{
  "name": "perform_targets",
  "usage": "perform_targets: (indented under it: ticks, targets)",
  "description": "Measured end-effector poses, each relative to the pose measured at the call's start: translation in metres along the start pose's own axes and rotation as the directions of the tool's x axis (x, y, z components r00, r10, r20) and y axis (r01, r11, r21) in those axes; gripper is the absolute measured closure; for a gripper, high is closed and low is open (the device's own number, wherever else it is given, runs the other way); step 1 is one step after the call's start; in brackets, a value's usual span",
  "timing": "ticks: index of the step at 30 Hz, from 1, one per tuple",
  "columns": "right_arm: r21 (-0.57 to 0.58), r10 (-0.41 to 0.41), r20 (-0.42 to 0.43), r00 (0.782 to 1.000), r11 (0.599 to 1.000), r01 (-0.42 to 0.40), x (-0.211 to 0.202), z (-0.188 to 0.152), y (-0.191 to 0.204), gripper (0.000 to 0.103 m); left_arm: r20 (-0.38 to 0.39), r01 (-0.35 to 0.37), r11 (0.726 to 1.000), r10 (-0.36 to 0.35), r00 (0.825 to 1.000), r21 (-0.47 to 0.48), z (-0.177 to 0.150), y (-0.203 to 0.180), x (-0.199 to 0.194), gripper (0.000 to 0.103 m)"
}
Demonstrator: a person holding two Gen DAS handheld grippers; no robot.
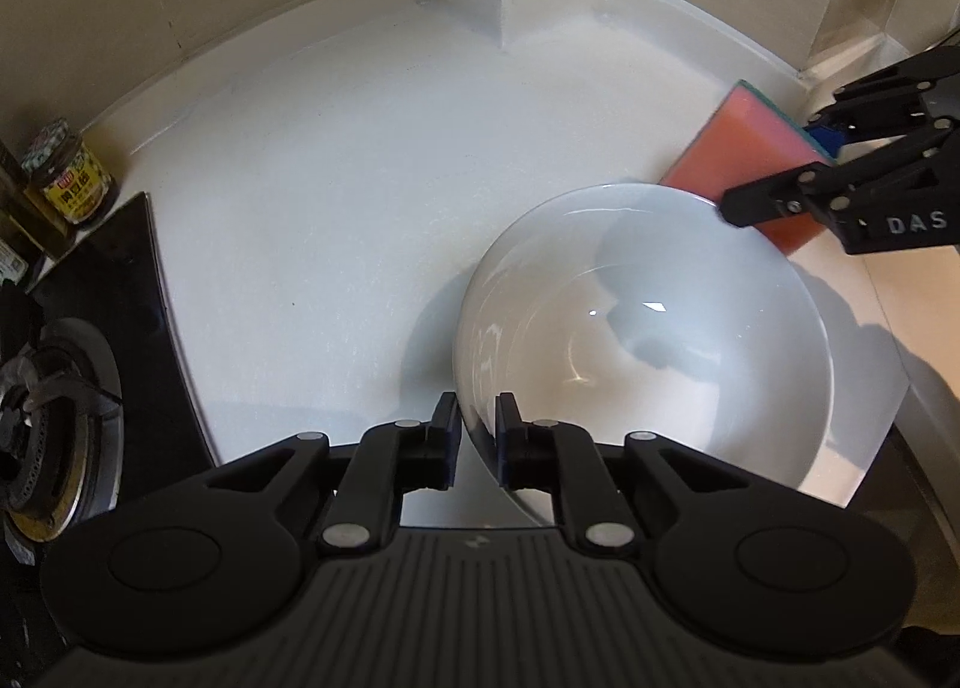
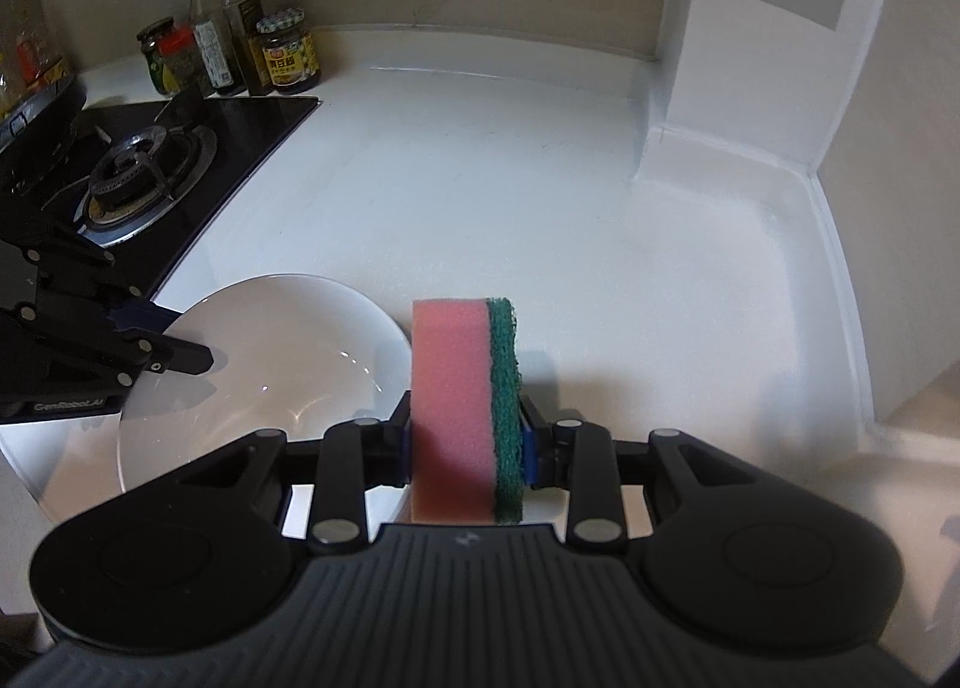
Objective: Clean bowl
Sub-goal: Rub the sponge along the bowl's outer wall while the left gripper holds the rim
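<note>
A white bowl (image 1: 648, 328) stands on the white counter; it also shows in the right wrist view (image 2: 264, 364). My left gripper (image 1: 478, 436) is shut on the bowl's near rim, one finger inside and one outside. My right gripper (image 2: 465, 442) is shut on a pink sponge (image 2: 453, 406) with a green scouring side, held upright just right of the bowl. From the left wrist view the sponge (image 1: 744, 142) sits beyond the bowl's far rim, with the right gripper (image 1: 798, 166) around it.
A black gas stove (image 2: 150, 172) lies to the left of the bowl, with sauce jars and bottles (image 2: 240, 46) behind it. A white wall column (image 2: 720, 88) juts out at the back right. The white counter (image 2: 480, 196) stretches behind the bowl.
</note>
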State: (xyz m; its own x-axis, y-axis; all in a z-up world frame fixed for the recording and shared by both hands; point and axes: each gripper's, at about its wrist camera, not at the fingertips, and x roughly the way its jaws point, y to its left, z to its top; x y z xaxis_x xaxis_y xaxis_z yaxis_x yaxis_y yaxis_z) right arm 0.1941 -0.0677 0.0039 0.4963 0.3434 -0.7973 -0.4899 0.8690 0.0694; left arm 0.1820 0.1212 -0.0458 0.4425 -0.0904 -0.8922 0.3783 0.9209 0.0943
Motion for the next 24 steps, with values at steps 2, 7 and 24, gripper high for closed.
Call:
perform_targets:
  ticks: [2, 7, 24]
  targets:
    - [-0.028, 0.003, -0.013, 1.000, 1.000, -0.004, -0.004, -0.003, 0.001, 0.075, 0.000, -0.004, 0.999, 0.004, 1.000, 0.040, 0.001, -0.003, 0.000, 0.093]
    - [-0.065, 0.025, -0.072, 0.997, 0.997, -0.030, -0.013, -0.007, -0.005, 0.075, -0.009, 0.011, 0.992, -0.010, 1.000, 0.127, 0.014, -0.007, 0.005, 0.093]
    - [-0.107, 0.051, -0.066, 0.997, 0.993, -0.058, -0.002, 0.014, -0.009, 0.075, 0.022, -0.007, 0.997, 0.009, 1.000, -0.082, -0.017, 0.004, -0.027, 0.089]
